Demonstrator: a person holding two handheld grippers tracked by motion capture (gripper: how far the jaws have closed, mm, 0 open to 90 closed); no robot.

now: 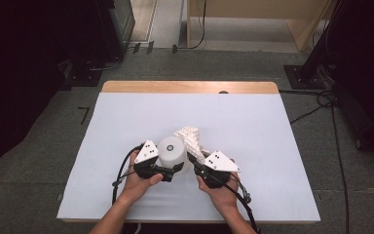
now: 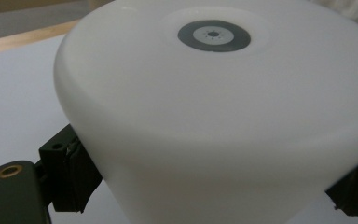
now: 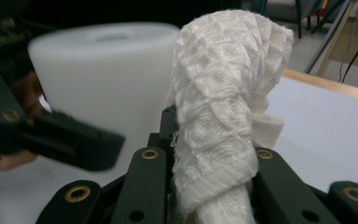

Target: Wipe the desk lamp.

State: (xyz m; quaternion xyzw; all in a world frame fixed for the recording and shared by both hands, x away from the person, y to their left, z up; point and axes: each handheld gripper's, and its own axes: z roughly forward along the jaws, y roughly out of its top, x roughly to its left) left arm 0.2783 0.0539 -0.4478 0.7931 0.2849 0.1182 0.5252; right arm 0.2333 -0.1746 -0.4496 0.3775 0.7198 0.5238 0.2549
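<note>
L gripper (image 1: 171, 171) jaws clamp white cylinder (image 1: 171, 151), axis upright, grey disc up. R gripper (image 1: 193, 160) jaws pinch waffle-weave cloth (image 1: 191, 139), long axis running up & away.

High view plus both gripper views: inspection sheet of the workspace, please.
Surface: white sheet over wooden table, bare apart from the job's things.
Job's things: white matte plastic cylinder with grey disc on top, upright; white waffle-weave cloth, bunched and raised beside it.
Clutter: nothing seen.
Grippers: left gripper with jaws around the cylinder's base; right gripper shut on the cloth.
Cables: black cable trails from the left gripper, another from the right; loose cables on floor.
Surroundings: grey floor, dark equipment both sides, wooden furniture behind.
</note>
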